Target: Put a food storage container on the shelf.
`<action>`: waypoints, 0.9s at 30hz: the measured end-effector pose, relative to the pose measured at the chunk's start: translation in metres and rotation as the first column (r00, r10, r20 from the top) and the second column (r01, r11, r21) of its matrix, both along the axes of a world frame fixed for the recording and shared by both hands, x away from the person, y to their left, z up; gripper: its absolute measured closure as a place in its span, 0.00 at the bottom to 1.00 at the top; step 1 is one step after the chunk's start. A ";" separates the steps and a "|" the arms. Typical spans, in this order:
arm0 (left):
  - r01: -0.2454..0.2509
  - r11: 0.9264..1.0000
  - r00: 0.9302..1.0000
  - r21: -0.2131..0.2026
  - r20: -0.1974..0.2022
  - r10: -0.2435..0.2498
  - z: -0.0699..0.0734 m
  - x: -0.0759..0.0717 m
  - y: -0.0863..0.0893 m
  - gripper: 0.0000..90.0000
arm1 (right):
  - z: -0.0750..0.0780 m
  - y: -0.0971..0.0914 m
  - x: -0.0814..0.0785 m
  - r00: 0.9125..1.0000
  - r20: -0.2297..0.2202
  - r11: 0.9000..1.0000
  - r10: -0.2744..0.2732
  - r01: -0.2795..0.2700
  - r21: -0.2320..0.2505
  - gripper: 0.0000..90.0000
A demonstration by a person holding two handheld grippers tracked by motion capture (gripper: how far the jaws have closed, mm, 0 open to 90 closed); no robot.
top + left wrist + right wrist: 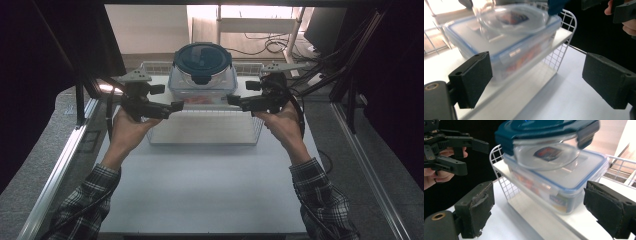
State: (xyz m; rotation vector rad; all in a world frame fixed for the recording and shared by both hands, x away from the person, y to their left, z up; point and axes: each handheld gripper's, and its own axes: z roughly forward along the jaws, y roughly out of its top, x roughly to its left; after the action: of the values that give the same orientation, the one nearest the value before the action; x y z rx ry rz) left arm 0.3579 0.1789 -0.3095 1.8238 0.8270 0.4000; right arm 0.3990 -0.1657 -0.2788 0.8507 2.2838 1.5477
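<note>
Your left gripper point(176, 105) and right gripper point(231, 99) both hang with jaws spread wide, holding nothing, on either side of the white wire rack point(205, 131) on the counter point(200, 190). On the rack's shelf sits a clear rectangular container point(202, 90), with a round glass bowl with a dark blue lid point(202, 60) stacked on top.
</note>
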 end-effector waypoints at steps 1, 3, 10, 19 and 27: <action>0.000 1.000 1.000 0.000 0.000 0.000 0.000 0.000 0.000 0.09 | 0.000 0.000 0.000 1.000 0.000 1.000 0.000 0.000 0.000 0.10; 0.004 1.000 1.000 -0.008 -0.005 -0.004 -0.005 -0.005 0.002 0.09 | -0.003 0.001 -0.004 1.000 0.013 1.000 0.003 -0.002 -0.016 0.10; 0.013 1.000 1.000 -0.023 -0.022 -0.014 -0.027 -0.021 0.009 0.09 | -0.021 0.005 -0.017 1.000 0.015 0.999 0.026 -0.026 -0.042 0.08; 0.014 1.000 1.000 -0.018 -0.024 -0.015 -0.045 -0.036 0.010 0.09 | -0.039 0.008 -0.029 0.999 0.017 0.997 0.042 -0.041 -0.067 0.05; 0.037 0.999 0.999 0.013 -0.037 -0.036 -0.063 -0.045 0.003 0.09 | -0.059 0.013 -0.039 0.998 0.025 0.991 0.051 -0.048 -0.123 0.03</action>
State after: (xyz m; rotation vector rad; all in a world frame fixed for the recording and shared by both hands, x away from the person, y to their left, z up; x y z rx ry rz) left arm 0.3132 0.1817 -0.3724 1.8611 0.8169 0.3500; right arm 0.3597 -0.1523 -0.3377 0.7418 2.3683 1.4134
